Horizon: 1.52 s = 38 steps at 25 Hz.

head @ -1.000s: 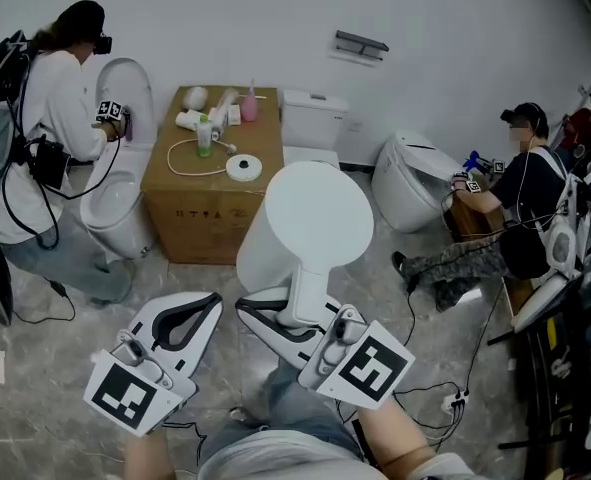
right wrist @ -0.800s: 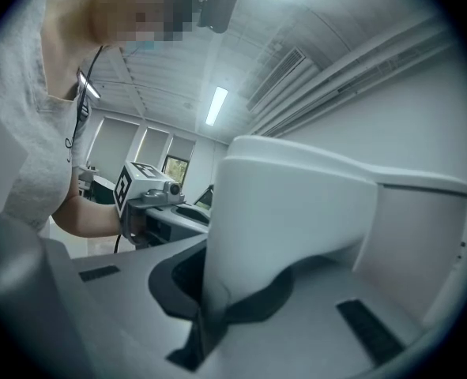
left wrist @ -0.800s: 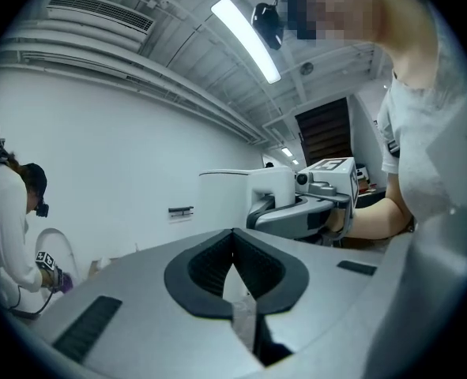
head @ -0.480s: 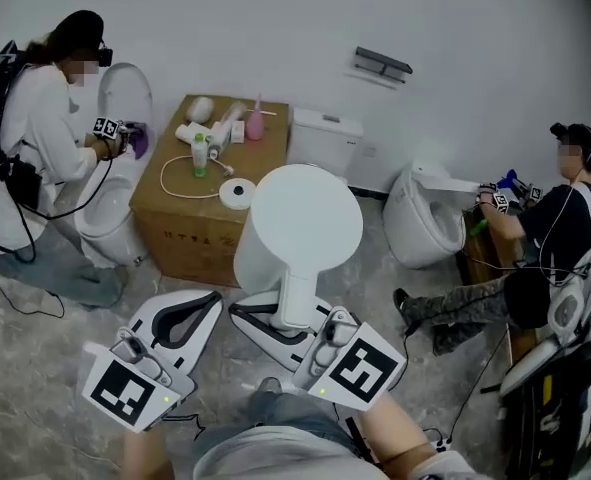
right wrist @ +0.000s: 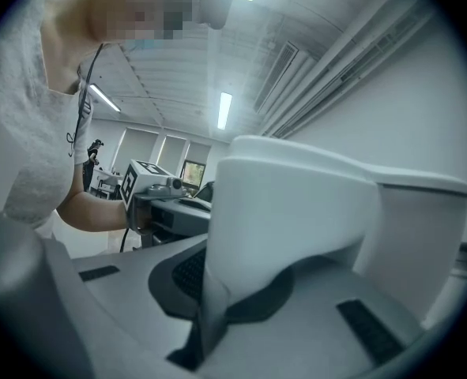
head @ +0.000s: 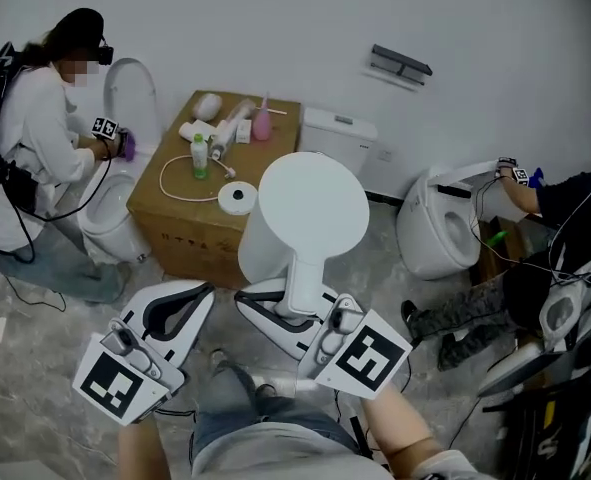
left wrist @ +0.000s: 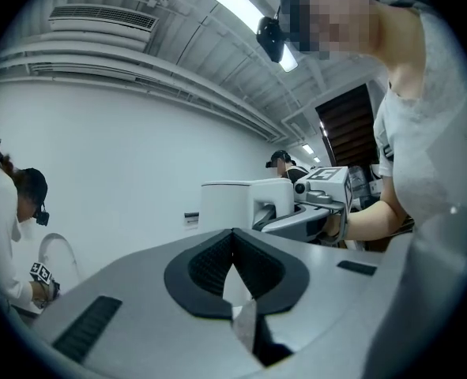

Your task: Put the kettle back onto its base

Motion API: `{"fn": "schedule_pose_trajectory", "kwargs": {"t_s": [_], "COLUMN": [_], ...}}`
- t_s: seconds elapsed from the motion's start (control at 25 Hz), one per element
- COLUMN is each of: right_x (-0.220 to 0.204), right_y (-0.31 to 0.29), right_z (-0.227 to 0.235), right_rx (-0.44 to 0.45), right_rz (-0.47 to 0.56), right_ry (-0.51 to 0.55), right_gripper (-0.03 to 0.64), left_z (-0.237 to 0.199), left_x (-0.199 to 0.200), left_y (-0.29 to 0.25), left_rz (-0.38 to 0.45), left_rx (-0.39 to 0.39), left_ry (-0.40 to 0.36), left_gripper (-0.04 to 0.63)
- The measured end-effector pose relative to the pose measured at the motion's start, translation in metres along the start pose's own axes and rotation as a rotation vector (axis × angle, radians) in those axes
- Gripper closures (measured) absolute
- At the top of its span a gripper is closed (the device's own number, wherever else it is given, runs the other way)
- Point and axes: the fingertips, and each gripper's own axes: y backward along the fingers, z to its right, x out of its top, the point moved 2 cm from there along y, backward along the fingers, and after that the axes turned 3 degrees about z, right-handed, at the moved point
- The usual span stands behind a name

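Shows white kettle (head: 310, 213) pinched at its handle by right tongs (head: 293, 320), aloft over the floor (head: 35, 368); shows its round base (head: 237, 197) atop a cardboard box (head: 190, 238) just beyond, apart from the kettle. Shows left tongs (head: 178, 303) pressed together, empty, alongside.

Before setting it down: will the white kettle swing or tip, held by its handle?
The kettle looks rigid, so probably no flex. Its wide body hangs beyond the handle in the jaws, so it may tilt.

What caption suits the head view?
The right gripper holds the kettle by its handle, short of the round base on the cardboard box; left gripper shut and empty alongside.
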Motion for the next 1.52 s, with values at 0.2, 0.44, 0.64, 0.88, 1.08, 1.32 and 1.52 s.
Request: {"fn": "schedule_pose_trajectory", "kwargs": {"t_s": [0.2,0.44,0.64,0.88,1.08,1.32,1.52], "right_x": [-0.010,-0.038,-0.062,-0.110,-0.166,-0.223,-0.260], "right_y": [-0.004,-0.028,-0.058,-0.099,-0.132,-0.157,-0.176], "right_z": [0.034,0.077,0.129,0.186,0.220,0.243,0.254], "right_rx": [-0.013,-0.007,-0.014,-0.009,-0.029,-0.026,-0.010], "right_rz": [0.001,-0.015,-0.002,-0.018,-0.023,-0.048,-0.074], "right_ry": [-0.022,-0.030,-0.072,-0.091,-0.106,-0.114,-0.135], "right_gripper": [0.607,0.607,0.607,0.607,0.607,0.607,0.607], "left_z": [-0.023,-0.067,-0.116,-0.178,-0.220,-0.242,-0.251], "left_x": [-0.008,-0.026,-0.038,-0.073,-0.114,-0.159,-0.187], "left_y": [-0.021,-0.049,-0.078,-0.116,-0.138,-0.150,-0.149], "left_rz": [-0.020,-0.023,-0.041,-0.054,-0.056,-0.068,-0.067], "left_rx": [0.013,0.031,0.041,0.031,0.029,0.030,0.051], "left_ry": [0.014,0.022,0.048,0.067,0.060,0.071,0.094], "left_gripper": [0.586,0.586,0.586,0.586,0.586,0.586,0.586]}}
